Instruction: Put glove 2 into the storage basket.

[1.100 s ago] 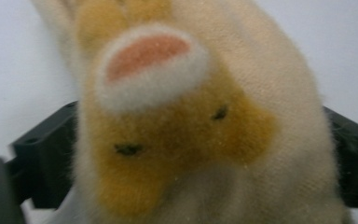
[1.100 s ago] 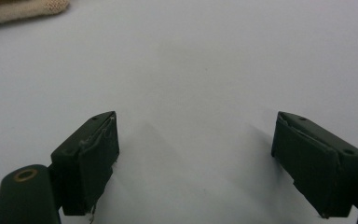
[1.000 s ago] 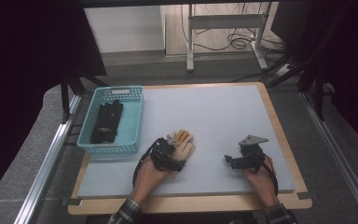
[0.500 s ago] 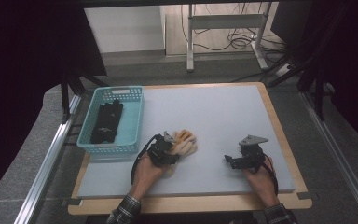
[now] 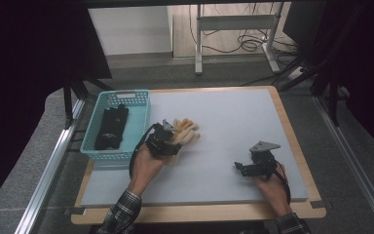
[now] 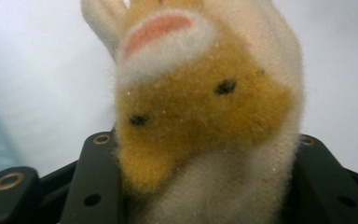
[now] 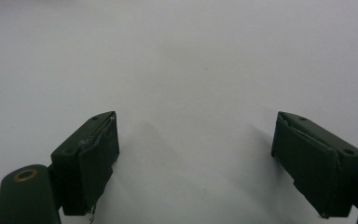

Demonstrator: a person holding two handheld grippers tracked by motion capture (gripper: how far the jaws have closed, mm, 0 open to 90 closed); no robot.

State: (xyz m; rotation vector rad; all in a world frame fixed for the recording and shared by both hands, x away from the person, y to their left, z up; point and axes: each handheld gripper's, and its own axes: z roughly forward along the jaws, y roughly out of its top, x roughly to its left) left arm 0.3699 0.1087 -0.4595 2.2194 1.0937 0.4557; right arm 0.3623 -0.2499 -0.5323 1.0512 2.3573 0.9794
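Observation:
A fuzzy cream and yellow glove (image 5: 186,131) with a pink patch hangs just above the grey table mat (image 5: 224,117), left of centre. My left gripper (image 5: 169,138) has just closed its jaws within the last second and is shut on the glove's cuff end. In the left gripper view the glove (image 6: 200,107) bulges up between the two black jaws of that gripper (image 6: 209,186). My right gripper (image 5: 243,168) rests at the front right of the mat, open. The right gripper view has bare mat between that gripper's (image 7: 196,158) spread jaws.
A teal plastic basket (image 5: 142,104) stands at the table's left edge with black gloves (image 5: 111,127) lying in it. The mat sits on a wooden board (image 5: 292,141). Beyond the table are a metal stand's legs (image 5: 233,29) and cables on the floor.
The left gripper has closed on the fuzzy glove and risen with it, shifting a little toward the basket. The right gripper has not moved.

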